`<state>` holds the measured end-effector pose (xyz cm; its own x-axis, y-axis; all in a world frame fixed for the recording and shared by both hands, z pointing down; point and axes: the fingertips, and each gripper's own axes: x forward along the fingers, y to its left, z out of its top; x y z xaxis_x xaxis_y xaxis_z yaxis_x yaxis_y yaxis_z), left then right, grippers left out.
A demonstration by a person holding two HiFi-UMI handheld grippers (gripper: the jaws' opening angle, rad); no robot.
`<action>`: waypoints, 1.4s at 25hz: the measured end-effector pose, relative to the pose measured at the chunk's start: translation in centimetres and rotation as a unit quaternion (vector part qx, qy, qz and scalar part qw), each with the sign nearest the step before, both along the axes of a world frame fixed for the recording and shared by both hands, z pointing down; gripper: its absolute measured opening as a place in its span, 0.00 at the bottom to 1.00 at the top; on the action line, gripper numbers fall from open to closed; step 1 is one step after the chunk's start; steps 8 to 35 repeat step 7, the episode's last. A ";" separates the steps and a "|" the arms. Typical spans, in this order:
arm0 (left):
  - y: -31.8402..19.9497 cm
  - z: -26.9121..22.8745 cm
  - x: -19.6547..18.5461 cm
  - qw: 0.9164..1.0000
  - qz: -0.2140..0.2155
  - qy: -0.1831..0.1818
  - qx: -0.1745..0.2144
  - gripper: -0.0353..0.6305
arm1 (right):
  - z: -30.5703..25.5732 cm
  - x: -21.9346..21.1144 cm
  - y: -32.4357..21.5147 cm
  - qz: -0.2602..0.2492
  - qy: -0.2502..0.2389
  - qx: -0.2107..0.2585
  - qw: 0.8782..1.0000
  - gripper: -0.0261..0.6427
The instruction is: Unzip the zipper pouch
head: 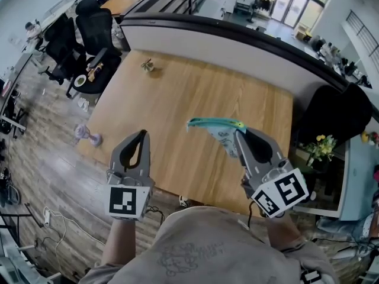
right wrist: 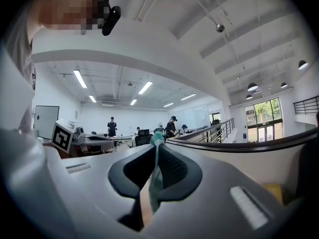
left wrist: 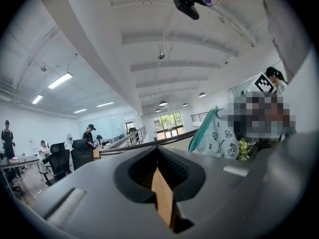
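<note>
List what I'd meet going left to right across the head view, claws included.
small purple object → left claw, shut and empty → white patterned fabric pouch with teal zipper edge → right claw, pinching that pouch → yellow flowers

We hold both grippers out in front of us, side by side and well apart, jaws pointing away from our chest. Our left gripper [head: 142,135] has its jaws pressed together with nothing between them. Our right gripper [head: 240,132] is clamped on the teal edge of the zipper pouch [head: 220,130]. Both forearms are bare.
</note>
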<state>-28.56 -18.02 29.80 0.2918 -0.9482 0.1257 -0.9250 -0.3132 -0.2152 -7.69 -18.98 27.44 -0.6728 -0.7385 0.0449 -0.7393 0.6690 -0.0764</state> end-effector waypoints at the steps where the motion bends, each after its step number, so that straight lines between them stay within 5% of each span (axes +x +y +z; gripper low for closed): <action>1: 0.0 0.0 -0.1 1.000 0.000 0.000 0.000 0.05 | 0.1 -0.1 0.0 0.000 0.000 -0.002 1.000 0.08; 35: 0.0 -0.1 -0.1 1.000 0.004 0.007 0.000 0.05 | 0.5 -0.3 0.0 -0.006 0.008 -0.012 1.000 0.08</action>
